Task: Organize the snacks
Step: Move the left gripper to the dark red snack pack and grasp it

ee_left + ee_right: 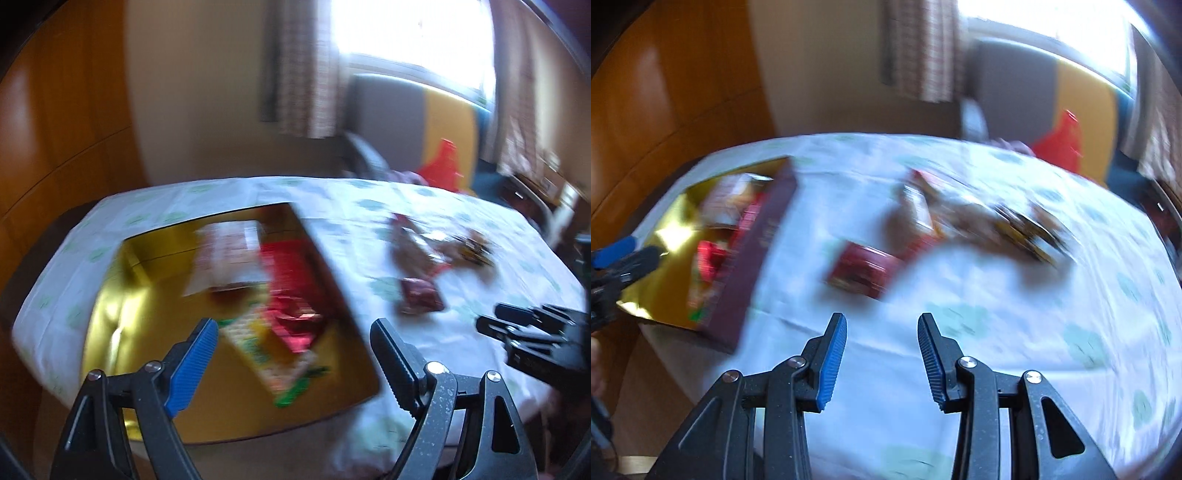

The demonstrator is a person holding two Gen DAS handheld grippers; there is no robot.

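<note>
While both jaws gape empty, the red snack packet (862,271) lies ahead of the right gripper (882,360), apart.

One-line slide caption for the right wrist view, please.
Open right gripper above the tablecloth, facing a red snack packet; gold-lined box at left.

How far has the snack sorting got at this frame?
Partly done. The gold-lined box already holds several packets, among them a red packet. Nothing is in hand: the left gripper and right gripper are both open and empty. Left on the tablecloth: a dark red packet and a blurred pile of wrappers.
</note>
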